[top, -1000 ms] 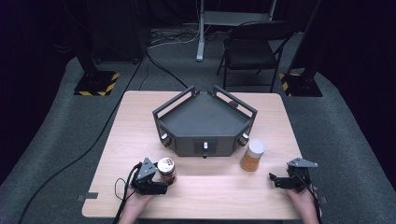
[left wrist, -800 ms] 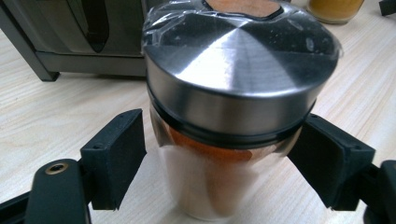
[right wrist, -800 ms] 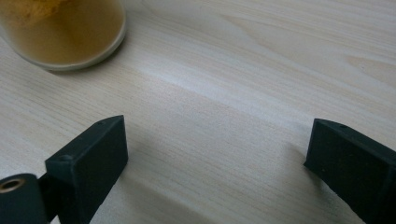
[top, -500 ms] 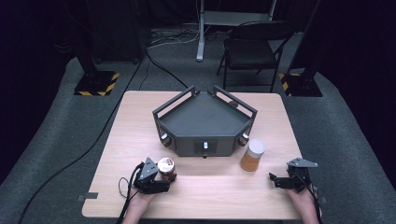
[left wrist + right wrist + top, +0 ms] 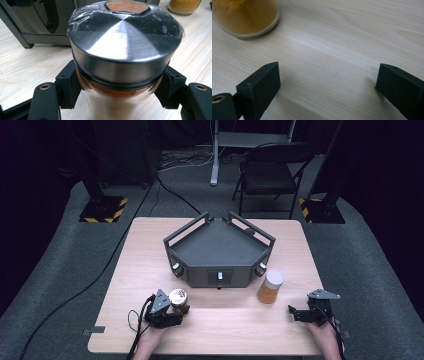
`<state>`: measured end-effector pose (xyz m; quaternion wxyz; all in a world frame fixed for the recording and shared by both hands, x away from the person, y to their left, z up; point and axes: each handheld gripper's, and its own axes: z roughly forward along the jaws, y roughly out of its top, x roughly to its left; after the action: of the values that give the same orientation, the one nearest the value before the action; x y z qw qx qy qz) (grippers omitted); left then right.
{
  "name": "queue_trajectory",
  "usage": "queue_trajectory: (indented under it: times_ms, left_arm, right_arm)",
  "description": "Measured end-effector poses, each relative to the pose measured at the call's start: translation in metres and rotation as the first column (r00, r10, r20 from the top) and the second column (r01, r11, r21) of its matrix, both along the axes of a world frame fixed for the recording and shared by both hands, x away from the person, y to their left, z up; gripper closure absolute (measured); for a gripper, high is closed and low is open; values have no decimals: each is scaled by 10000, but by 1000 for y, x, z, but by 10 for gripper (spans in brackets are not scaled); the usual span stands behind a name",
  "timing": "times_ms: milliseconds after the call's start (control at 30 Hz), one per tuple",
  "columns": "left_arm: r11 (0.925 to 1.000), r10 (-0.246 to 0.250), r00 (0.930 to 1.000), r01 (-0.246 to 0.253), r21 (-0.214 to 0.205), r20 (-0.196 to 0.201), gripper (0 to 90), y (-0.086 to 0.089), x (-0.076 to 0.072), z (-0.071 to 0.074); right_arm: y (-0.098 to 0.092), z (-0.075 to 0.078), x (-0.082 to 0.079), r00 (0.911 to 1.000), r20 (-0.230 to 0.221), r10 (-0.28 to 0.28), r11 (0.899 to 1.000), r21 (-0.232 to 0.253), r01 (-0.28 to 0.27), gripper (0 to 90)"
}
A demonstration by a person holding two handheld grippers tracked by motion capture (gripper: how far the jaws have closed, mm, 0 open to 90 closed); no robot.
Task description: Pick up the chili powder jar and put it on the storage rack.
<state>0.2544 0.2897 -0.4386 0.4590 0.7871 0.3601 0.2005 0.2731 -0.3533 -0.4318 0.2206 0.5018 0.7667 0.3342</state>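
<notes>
Spice jar (image 5: 125, 62): brushed-metal lid, glossy, under crinkled clear film; glass body. Left gripper (image 5: 120, 92) pads: matt black plastic, brass-look inserts. Table (image 5: 342, 37): pale wood grain, smooth, slight sheen. Upper-left jar (image 5: 244, 17): clear, yellow powder inside. Tray (image 5: 220, 251), centre of the high view: matt dark grey.

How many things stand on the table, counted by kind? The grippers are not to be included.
Spice jars: 2, one with a metal lid and reddish powder, one with a white lid and yellow powder.
Dark angular trays: 1.
Total: 3.
</notes>
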Motion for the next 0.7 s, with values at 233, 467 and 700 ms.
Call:
queue_trajectory:
  times_ms: [233,467,700]
  left_arm:
    - [10000,-36,10000,36,-36,-49,313,1,1,1]
    - [9998,-177,9998,178,-133,58,314,3,0,3]
    - [9993,-261,9995,267,-257,199,313,2,-3,7]
  right_arm:
    - [0,0,0,10000,1,2,10000,-1,-2,44]
    - [0,0,0,10000,1,1,10000,-1,-1,44]
    - [0,0,0,10000,-1,0,10000,0,0,44]
